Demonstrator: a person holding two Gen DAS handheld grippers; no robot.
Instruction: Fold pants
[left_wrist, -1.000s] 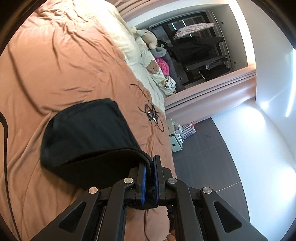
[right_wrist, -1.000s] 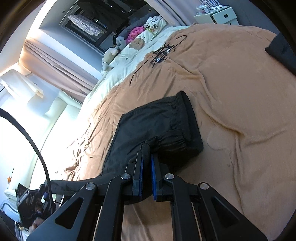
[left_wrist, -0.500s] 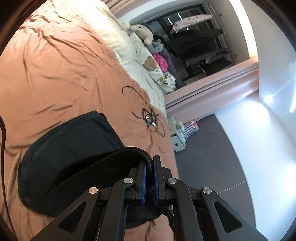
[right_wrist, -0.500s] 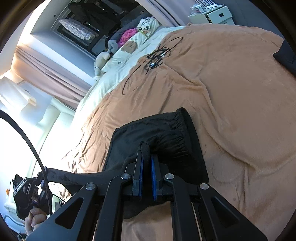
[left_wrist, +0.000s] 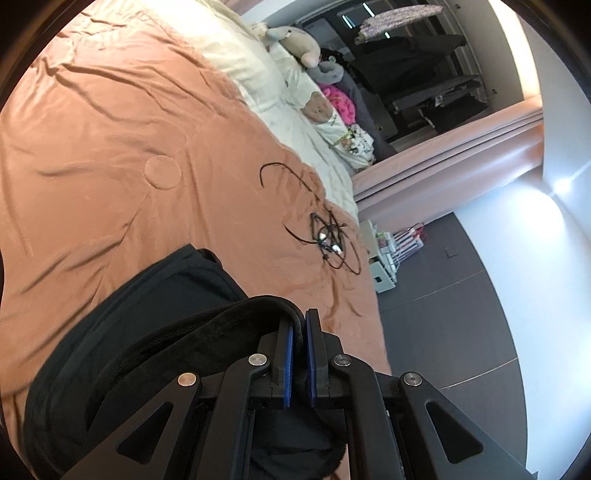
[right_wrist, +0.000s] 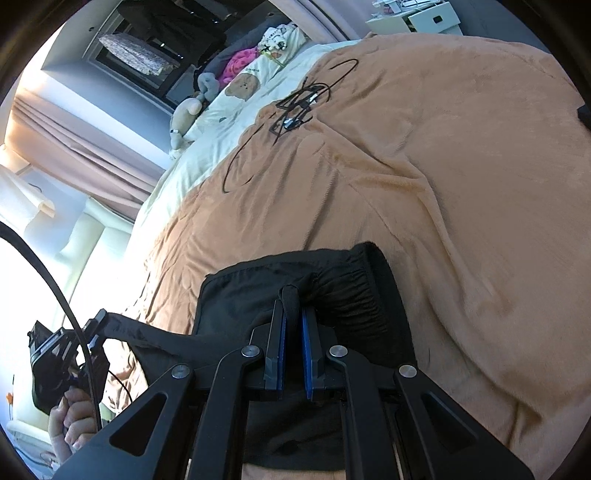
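Black pants (left_wrist: 159, 295) lie partly doubled over on a brown blanket (left_wrist: 110, 147). My left gripper (left_wrist: 299, 321) is shut on a thick black edge of the pants and holds it just above the lower layer. In the right wrist view my right gripper (right_wrist: 292, 314) is shut on another edge of the pants (right_wrist: 332, 273), near the gathered elastic band. The left gripper (right_wrist: 70, 350) shows at the lower left of that view, with the pants edge stretched between the two.
A tangle of black cables (left_wrist: 328, 240) lies on the blanket beyond the pants. Cream bedding (left_wrist: 295, 110) and stuffed toys (left_wrist: 299, 40) are at the far end. The bed edge drops to a dark floor (left_wrist: 443, 314) on the right. A white nightstand (right_wrist: 417, 16) stands beside the bed.
Both grippers have carried the held pants edges forward over the lower layer. More of the pants is now covered, and the pants sit closer under both grippers.
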